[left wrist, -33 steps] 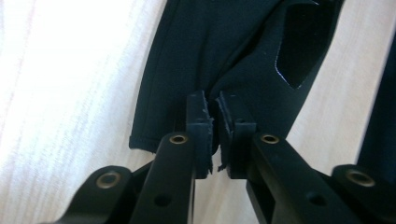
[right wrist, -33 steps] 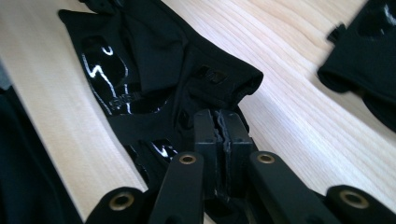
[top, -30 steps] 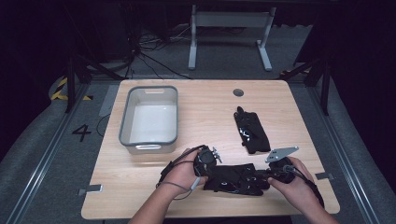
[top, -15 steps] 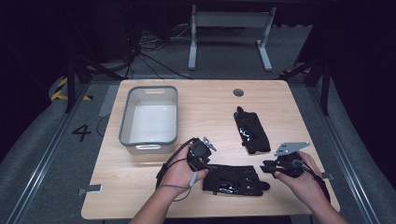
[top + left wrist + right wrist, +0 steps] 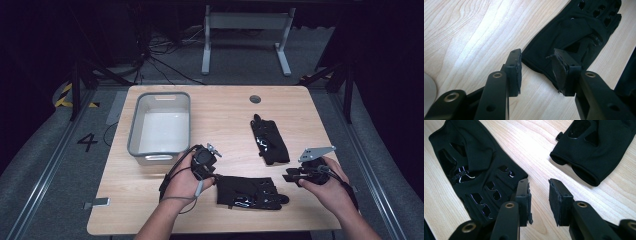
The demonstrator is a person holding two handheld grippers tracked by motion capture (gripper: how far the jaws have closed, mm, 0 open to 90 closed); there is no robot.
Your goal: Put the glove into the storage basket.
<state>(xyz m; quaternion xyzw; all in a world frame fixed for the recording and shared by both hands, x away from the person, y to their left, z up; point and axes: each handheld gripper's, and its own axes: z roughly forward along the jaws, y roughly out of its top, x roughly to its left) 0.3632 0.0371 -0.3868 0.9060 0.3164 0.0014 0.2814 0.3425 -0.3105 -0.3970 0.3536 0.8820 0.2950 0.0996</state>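
A black fingerless glove [image 5: 250, 192] lies flat near the table's front edge, cuff to the left. My left gripper [image 5: 210, 172] hovers at its cuff end. In the left gripper view its jaws [image 5: 537, 67] have just been opening and stand open over the cuff's edge [image 5: 574, 27], pads off the cloth. My right gripper [image 5: 289, 176] sits at the glove's finger end. Its jaws [image 5: 539, 195] have also just been opening and stand open over bare wood, with the glove's fingers [image 5: 469, 162] beside the left jaw. A second black glove [image 5: 270, 141] [image 5: 594, 145] lies farther back on the right.
A grey plastic bin [image 5: 134, 130] stands at the table's back left, close to my left hand. A round cable hole [image 5: 255, 99] sits near the far edge. Beyond the wooden table [image 5: 225, 115] are a metal stand's legs and cables on the floor.
Both grippers have let go of the front glove's ends and drawn apart from it, the left one leftward, the right one rightward. The glove now lies flat on the table.
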